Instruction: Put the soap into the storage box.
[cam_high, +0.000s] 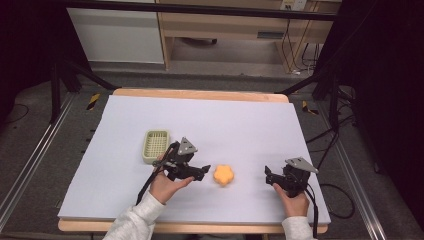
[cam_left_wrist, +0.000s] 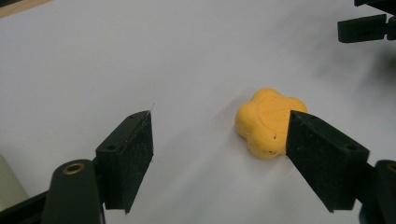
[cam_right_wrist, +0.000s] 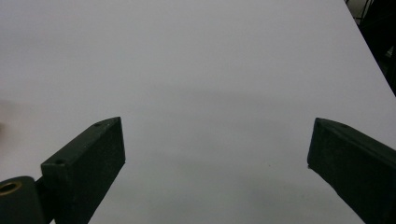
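A: Left claw (cam_left_wrist: 219, 154)?
B: Jaws wide, nothing held; orange flower-shaped piece (cam_left_wrist: 266, 122) just ahead, by one jaw.
A: Right claw (cam_right_wrist: 217, 163)?
B: Wide, over bare counter (cam_high: 240, 120). Green basket (cam_high: 155, 145) behind the left hand.

Both tongs (cam_high: 206, 170) (cam_high: 268, 176) spread wide, low.

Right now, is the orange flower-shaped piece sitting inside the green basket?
No: in the high view the orange flower-shaped piece lies on the bare table, apart from the green basket, just ahead of the left gripper.
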